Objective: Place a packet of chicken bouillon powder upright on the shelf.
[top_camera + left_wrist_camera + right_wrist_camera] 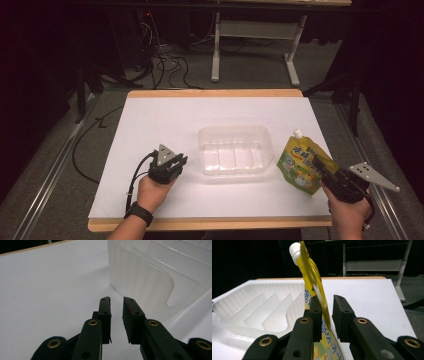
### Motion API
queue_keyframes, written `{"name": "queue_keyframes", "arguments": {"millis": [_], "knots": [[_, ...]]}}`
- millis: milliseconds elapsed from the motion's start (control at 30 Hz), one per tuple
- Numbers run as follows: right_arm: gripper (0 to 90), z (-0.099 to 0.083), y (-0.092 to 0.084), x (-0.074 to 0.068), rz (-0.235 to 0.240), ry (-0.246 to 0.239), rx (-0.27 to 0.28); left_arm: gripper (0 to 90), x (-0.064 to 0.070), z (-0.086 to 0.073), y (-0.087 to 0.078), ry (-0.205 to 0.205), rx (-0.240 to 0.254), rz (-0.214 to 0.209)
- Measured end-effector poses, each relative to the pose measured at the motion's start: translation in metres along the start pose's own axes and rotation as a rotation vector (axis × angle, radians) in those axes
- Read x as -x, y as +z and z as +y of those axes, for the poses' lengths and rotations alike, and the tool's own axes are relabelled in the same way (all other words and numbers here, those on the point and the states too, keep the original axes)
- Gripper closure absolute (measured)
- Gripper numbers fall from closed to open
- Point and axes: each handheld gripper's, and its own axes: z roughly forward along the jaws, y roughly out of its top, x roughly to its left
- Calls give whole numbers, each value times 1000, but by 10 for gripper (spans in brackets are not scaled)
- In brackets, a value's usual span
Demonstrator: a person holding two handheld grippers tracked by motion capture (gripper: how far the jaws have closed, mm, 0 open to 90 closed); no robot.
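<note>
Pouch (301,162), yellow-green with a white screw cap, sits at the right side of the counter (165,115), just right of the clear plastic tray (235,150). High view: the pouch's long axis runs from its cap, pointing toward the far edge, down to its wide bottom toward the person's side; it leans rather than lies flat. The right tool (326,172) meets its lower right part, held by the right hand (347,210). The tray is a shallow clear tub with ribbed dividers; its compartments hold nothing. The left tool (175,162), in the left hand (152,192), hovers just left of the tray's near left corner, apart from it.

Left gripper view: left tool (116,311) has its jaws slightly parted, a narrow gap between the pads, nothing in it. The tray wall (140,277) stands just ahead and to the right; white counter surface (50,290) lies beneath.

Right gripper view: the pouch (312,277) stands edge-on between the jaws of the right tool (327,315), cap (294,250) uppermost, long axis near upright and tilted left. It lies against the left pad; a clear gap shows at the right pad, so the jaws are spread a little, not pinching. The tray (249,307) lies to the left, compartments bare.
</note>
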Motion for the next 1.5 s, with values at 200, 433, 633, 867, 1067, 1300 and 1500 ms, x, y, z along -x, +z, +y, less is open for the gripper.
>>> {"name": "queue_keyframes", "arguments": {"millis": [200, 433, 633, 867, 1067, 1300, 1500], "knots": [[721, -12, -4, 12, 35, 24, -48, 747, -1, -14, -9, -41, 37, -47], [798, -15, -2, 12, 38, 12, -87, 698, 1, -13, -5, -37, 40, -47], [900, -10, -1, 9, 19, -10, -109, 683, 4, -13, 0, -32, 37, -47], [900, -8, -2, 11, -6, 24, -85, 656, 6, -13, 1, -23, 34, -40], [900, -3, -5, 10, -31, 40, -47, 607, 7, -14, 1, -17, 36, -46], [900, 2, -4, 5, -45, 44, -23, 573, 6, -13, 0, -24, 44, -42], [900, 13, -2, -2, -51, 36, 11, 528, 6, -13, -1, -19, 49, -35]]}}
